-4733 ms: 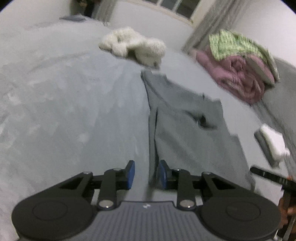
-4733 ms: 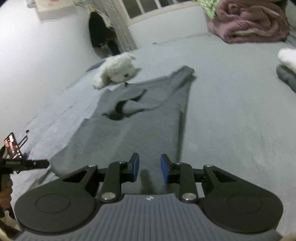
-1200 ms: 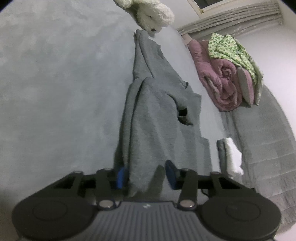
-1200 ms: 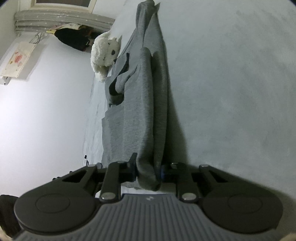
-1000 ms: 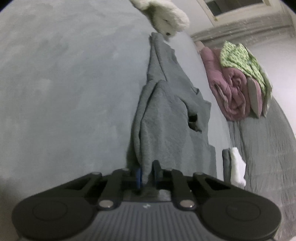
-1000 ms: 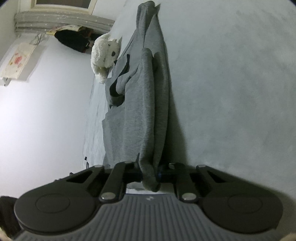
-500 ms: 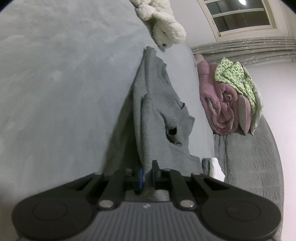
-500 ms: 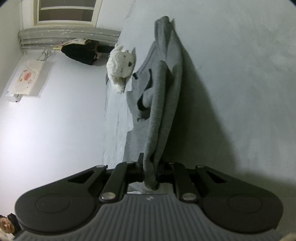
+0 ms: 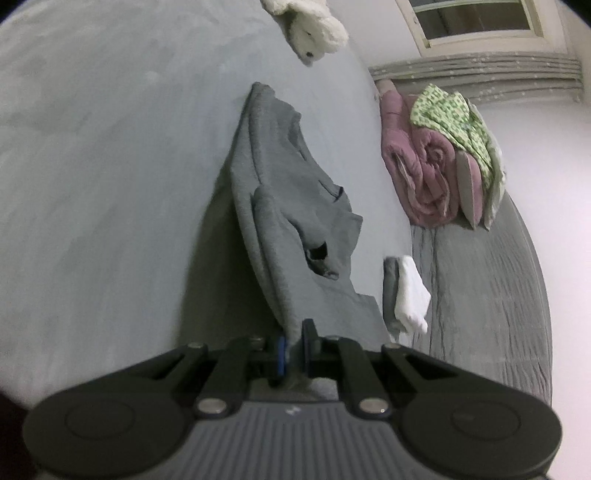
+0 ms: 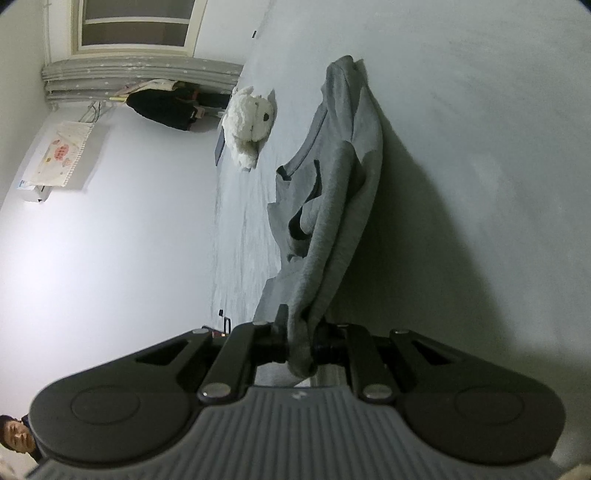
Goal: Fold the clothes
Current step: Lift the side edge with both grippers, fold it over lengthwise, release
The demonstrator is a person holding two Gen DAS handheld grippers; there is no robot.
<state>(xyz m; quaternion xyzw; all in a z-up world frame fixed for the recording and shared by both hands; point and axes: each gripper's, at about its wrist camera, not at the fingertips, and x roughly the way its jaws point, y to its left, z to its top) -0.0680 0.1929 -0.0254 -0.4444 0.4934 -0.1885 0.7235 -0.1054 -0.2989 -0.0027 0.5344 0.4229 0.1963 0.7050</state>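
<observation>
Here, in the left wrist view, the left gripper [image 9: 291, 349] has its jaws clamped on the near edge of a grey knit sweatshirt [image 9: 291, 229], which rises off the pale grey bed [image 9: 92, 177] and trails far toward a white plush toy [image 9: 314, 26]. Rolled pink bedding [image 9: 424, 177] lies to the right. In the right wrist view, the right gripper [image 10: 299, 347] is likewise clamped on the sweatshirt's [image 10: 340, 192] bunched hem, lifted above the bed [image 10: 498, 147], with the plush toy [image 10: 249, 129] far left.

A grey sweatshirt [image 9: 280, 206] hangs bunched lengthwise, its far end on the bed.
</observation>
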